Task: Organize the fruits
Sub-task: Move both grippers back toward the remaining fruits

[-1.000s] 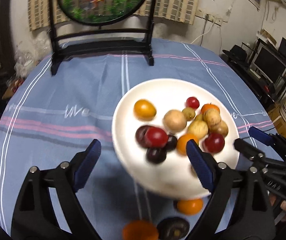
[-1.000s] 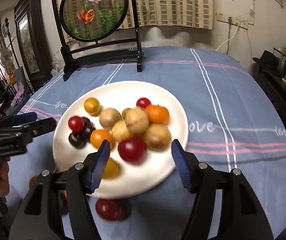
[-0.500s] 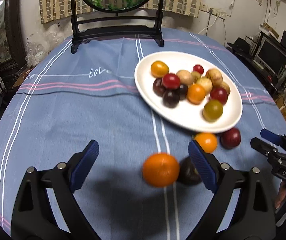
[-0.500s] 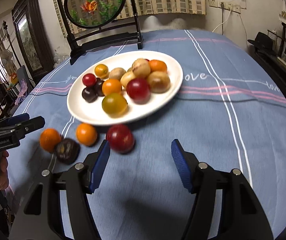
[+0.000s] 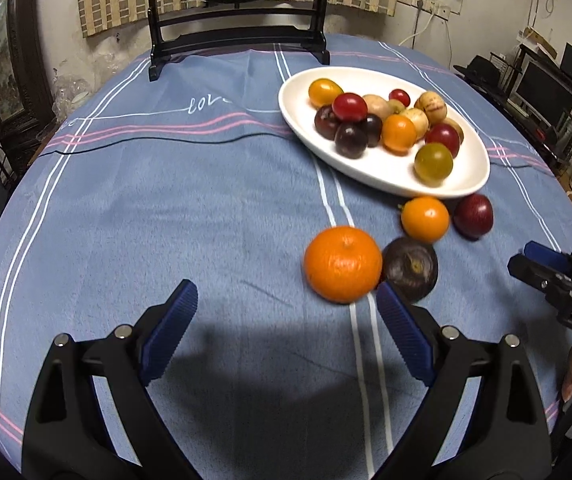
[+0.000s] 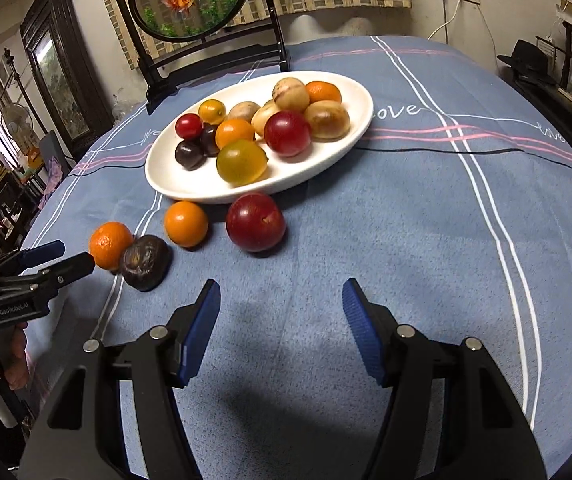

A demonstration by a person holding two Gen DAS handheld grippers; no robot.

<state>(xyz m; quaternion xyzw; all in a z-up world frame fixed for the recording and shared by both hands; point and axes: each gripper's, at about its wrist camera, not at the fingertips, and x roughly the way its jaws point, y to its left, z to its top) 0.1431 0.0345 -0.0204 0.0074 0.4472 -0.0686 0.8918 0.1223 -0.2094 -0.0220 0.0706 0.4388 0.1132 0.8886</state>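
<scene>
A white oval plate (image 5: 370,168) (image 6: 166,176) holds several fruits. Loose on the blue cloth in front of it lie a large orange (image 5: 342,264) (image 6: 110,245), a dark purple fruit (image 5: 411,268) (image 6: 145,262), a small orange (image 5: 425,217) (image 6: 186,224) and a red plum (image 5: 473,216) (image 6: 255,222). My left gripper (image 5: 286,320) is open and empty, just short of the large orange. My right gripper (image 6: 282,316) is open and empty, below the red plum. Each gripper also shows in the other's view, the right (image 5: 542,264) and the left (image 6: 52,258).
A black stand with a round fish picture (image 5: 238,36) (image 6: 206,52) stands at the table's far edge. The table is round and its edge curves close on both sides. Furniture and a monitor (image 5: 542,88) stand beyond the right side.
Both grippers have pulled back from over the plate toward the near side of the table. The four loose fruits now lie in front of them. Both stay open.
</scene>
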